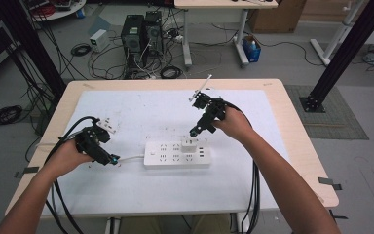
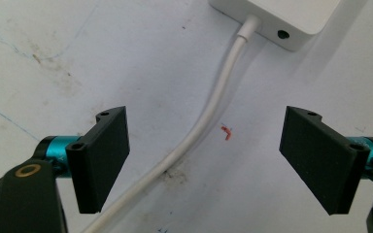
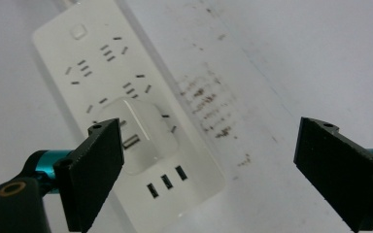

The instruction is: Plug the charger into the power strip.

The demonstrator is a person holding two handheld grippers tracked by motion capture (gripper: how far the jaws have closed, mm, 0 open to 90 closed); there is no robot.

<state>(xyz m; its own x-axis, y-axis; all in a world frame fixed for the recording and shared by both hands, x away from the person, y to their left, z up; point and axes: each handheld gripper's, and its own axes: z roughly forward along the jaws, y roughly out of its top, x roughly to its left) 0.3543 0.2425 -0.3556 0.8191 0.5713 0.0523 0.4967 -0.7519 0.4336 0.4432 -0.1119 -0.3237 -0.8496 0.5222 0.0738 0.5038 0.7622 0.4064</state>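
**Charger seated in the power strip**

The white charger [image 1: 190, 144] sat plugged into the power strip [image 1: 165, 155] at the middle of the table [image 1: 272, 97]. The right gripper [image 1: 200, 127] hovered just above it, jaws apart and empty. The left gripper [image 1: 111, 159] stood with jaws apart astride the strip's white cord [image 2: 209, 111], not pressing it.

A white sheet [image 1: 141, 190] covers most of the light wooden table [image 1: 299, 146]. Beyond the table's far edge, two black computer towers [image 1: 141, 33] stand on the grey floor amid tangled black cables [image 1: 104, 61]. Right of the towers sits a blue box [image 1: 252, 50] beside a white desk leg [image 1: 241, 36]. A small red mark [image 2: 227, 132] dots the sheet.
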